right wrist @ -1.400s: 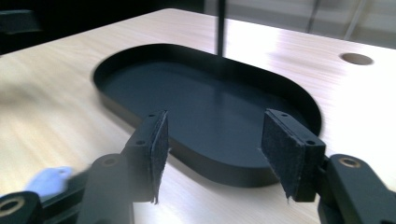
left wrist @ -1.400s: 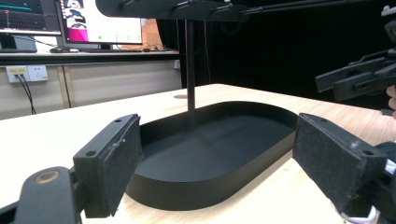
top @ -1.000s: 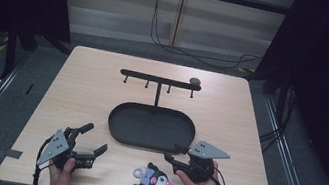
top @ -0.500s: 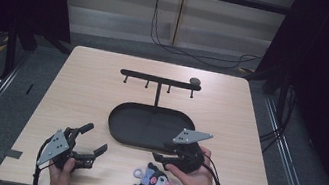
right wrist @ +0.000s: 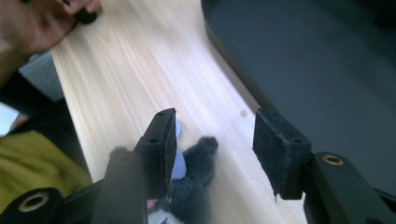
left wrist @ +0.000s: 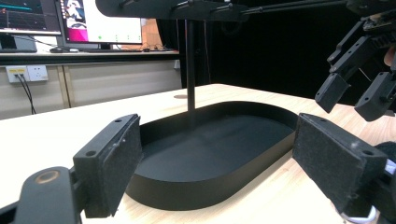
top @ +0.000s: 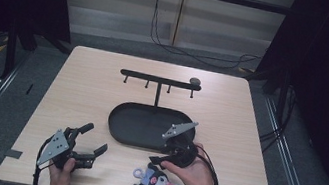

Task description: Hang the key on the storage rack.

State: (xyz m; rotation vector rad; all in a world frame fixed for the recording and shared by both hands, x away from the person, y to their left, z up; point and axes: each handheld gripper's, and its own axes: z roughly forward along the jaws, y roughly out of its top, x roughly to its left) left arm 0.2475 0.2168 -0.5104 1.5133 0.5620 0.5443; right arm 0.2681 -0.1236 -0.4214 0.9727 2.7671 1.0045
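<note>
Worktop (top: 92,90): pale wood, rounded corners, carrying everything listed below.

Stand (top: 159,84): black, a thin post rising from the far edge of the tray, with a crossbar that bears short pegs on its underside and a small round knob at one end.

Tray (top: 140,121): black, oval, shallow-walled, at the middle of the worktop. My left claw's view looks level across its near wall (left wrist: 205,186) toward the post.

My left claw (top: 93,142): in my left hand (top: 59,176) at the near left of the worktop, well apart from the tray, jaws spread wide with nothing between the pads (left wrist: 114,163).

My right claw (top: 157,159): in my right hand (top: 194,176), over the tray's near right rim and just above the toy. Its jaws have just been closing a little and stand half spread; the pads (right wrist: 280,149) press on nothing.

Plush toy (top: 154,184): small, dark fur with pink and pale blue parts, lying on the worktop at the near edge, just in front of the tray. In my right claw's view it lies below the left pad (right wrist: 187,186), not gripped.
</note>
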